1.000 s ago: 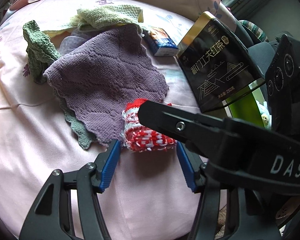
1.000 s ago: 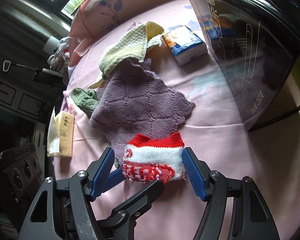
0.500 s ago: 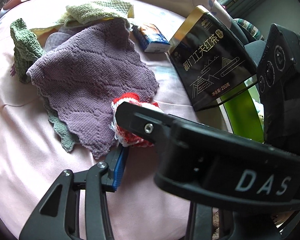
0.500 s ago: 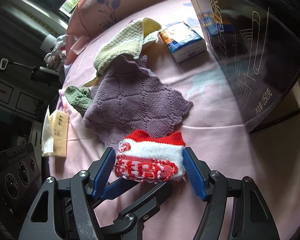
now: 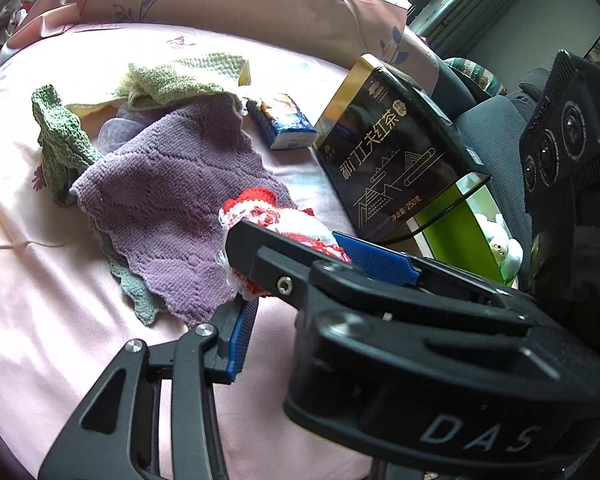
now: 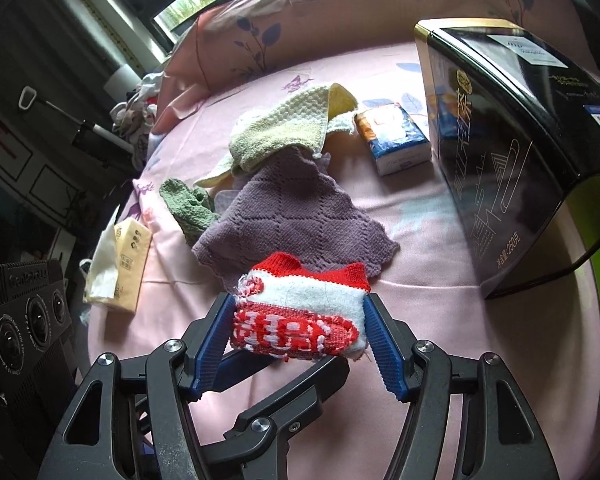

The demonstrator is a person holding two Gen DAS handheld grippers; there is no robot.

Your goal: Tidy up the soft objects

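Note:
A red and white knitted sock [image 6: 300,304] hangs just above the pink bed sheet [image 6: 440,360], held between both grippers. My right gripper [image 6: 300,314] has its blue pads pressed on the sock's two ends, and its jaws are closing. In the left wrist view the right gripper [image 5: 300,244] crosses in front and covers most of the sock [image 5: 260,208]. My left gripper [image 5: 268,298] comes in from below; one blue pad [image 5: 240,336] meets the sock's lower edge, the other finger is hidden. From the right wrist view the left gripper [image 6: 260,372] pinches the sock's underside.
A purple knitted cloth [image 6: 292,216] lies behind the sock, over a green cloth [image 6: 188,208] and beside a pale yellow towel [image 6: 284,128]. A blue tissue pack [image 6: 396,140] and a tall black tea tin [image 6: 500,140] stand at the right. A yellow tissue pack [image 6: 128,264] lies left.
The left jaws have closed from wide around the sock onto its lower edge. The right gripper has lifted the sock a little off the sheet and rolled slightly.

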